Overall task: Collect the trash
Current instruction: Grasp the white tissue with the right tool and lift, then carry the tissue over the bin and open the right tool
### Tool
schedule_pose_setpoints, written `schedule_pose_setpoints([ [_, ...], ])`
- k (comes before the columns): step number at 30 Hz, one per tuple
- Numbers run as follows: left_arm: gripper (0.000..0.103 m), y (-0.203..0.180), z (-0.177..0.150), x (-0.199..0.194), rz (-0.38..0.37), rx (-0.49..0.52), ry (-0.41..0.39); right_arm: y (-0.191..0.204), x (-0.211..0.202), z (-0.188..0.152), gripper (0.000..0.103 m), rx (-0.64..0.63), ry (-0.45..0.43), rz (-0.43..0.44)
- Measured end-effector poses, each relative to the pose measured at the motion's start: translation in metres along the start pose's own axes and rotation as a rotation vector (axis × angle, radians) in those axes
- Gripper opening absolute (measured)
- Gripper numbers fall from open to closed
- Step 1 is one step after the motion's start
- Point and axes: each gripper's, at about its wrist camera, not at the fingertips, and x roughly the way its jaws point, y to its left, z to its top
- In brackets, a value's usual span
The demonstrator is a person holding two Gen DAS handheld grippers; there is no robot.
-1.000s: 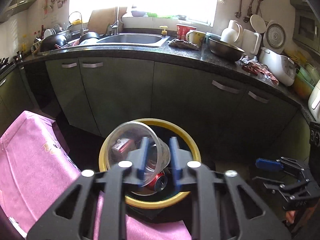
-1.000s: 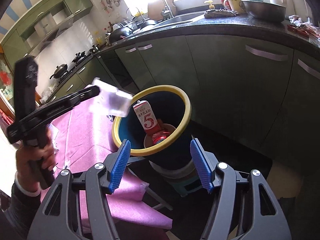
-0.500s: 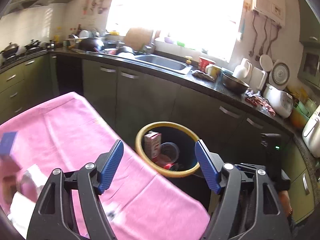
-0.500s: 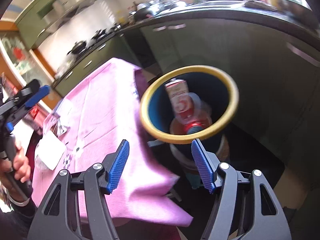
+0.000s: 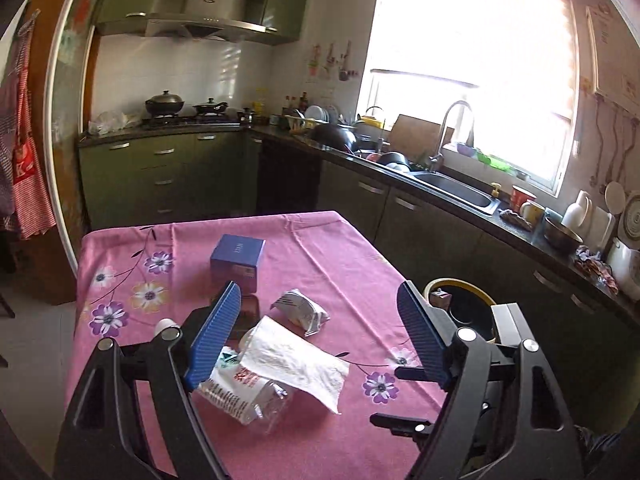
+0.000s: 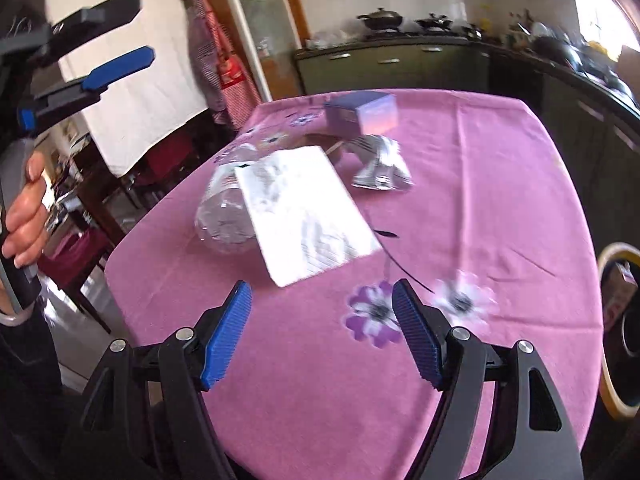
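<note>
Bin [image 5: 460,284] just beyond tablecloth [image 5: 352,264] edge

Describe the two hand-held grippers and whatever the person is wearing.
Each hand-held gripper, left and right, has a black angular frame with silver screw heads and two blue ribbed pads. The hand wraps a dark handle, with a dark sleeve below it. No cables or markings are visible.

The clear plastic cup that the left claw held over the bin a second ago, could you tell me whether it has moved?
Yes. It left the left claw, dropped into the yellow-rimmed bin, and the open, empty claw is now over the pink tablecloth.
</note>
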Motion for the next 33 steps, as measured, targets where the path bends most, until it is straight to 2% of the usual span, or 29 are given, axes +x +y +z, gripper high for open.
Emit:
schedule_pose_setpoints([
  [4, 0.076, 0.014, -0.005, -0.009, 0.026, -0.026, -0.004, 0.031, 0.032, 0.010, 0.067, -0.099, 0.023, -0.058],
  [9, 0.076, 0.017, -0.011, -0.010, 0.023, -0.027, 0.005, 0.035, 0.066, 0.020, 0.060, -0.147, 0.069, -0.168],
  [10, 0.076, 0.017, -0.011, -0.010, 0.022, -0.026, 0.007, 0.031, 0.073, 0.022, 0.050, -0.140, 0.081, -0.166],
  [11, 0.076, 0.018, -0.012, -0.010, 0.021, -0.024, 0.009, 0.028, 0.076, 0.024, 0.032, -0.136, 0.091, -0.163],
  [12, 0.076, 0.018, -0.013, -0.010, 0.020, -0.023, 0.010, 0.025, 0.078, 0.026, 0.023, -0.136, 0.093, -0.163],
  [13, 0.076, 0.019, -0.013, -0.010, 0.019, -0.022, 0.010, 0.022, 0.076, 0.028, 0.008, -0.133, 0.089, -0.164],
  [14, 0.076, 0.019, -0.013, -0.009, 0.019, -0.024, 0.011, 0.020, 0.074, 0.028, 0.003, -0.124, 0.085, -0.161],
  [20, 0.076, 0.024, -0.012, -0.008, 0.022, -0.038, 0.013, 0.001, 0.043, 0.031, 0.002, -0.013, 0.059, -0.099],
  [27, 0.076, 0.023, -0.011, -0.008, 0.025, -0.033, 0.016, -0.018, -0.007, 0.034, 0.002, 0.087, -0.027, -0.047],
  [30, 0.076, 0.021, -0.012, -0.006, 0.019, -0.029, 0.022, -0.033, -0.032, 0.031, 0.002, 0.140, -0.068, -0.052],
  [33, 0.076, 0.018, -0.013, -0.005, 0.014, -0.025, 0.026, -0.048, -0.060, 0.027, 0.002, 0.181, -0.113, -0.096],
])
